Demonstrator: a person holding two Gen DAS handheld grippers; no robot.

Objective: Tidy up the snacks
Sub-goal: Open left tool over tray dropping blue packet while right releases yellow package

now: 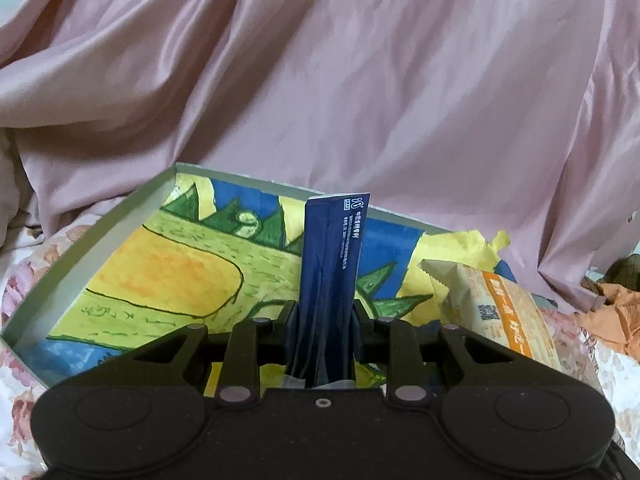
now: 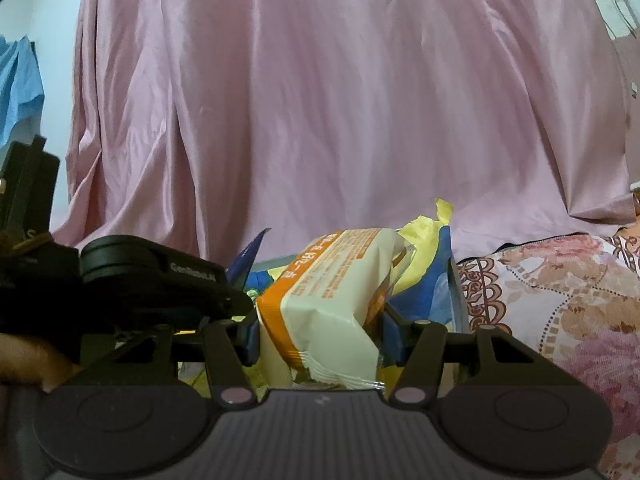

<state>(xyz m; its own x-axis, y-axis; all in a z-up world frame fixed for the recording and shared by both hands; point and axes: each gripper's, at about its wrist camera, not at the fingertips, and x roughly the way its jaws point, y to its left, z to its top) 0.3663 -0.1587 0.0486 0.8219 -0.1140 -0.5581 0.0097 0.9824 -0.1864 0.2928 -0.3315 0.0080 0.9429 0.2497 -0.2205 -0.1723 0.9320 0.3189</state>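
A blue sachet [image 1: 334,280] is pinched upright by the left gripper [image 1: 322,320], frame centre, over the box [image 1: 100,236]. An orange pack [image 2: 332,300] is clamped by the right gripper [image 2: 320,332]. Both are best lowered flat before release.

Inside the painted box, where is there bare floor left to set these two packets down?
The box's left half is free, from the left wall to the dark blue packet in the left claw. The right corner is crowded: torn yellow paper and the orange-and-cream packet in the right claw.
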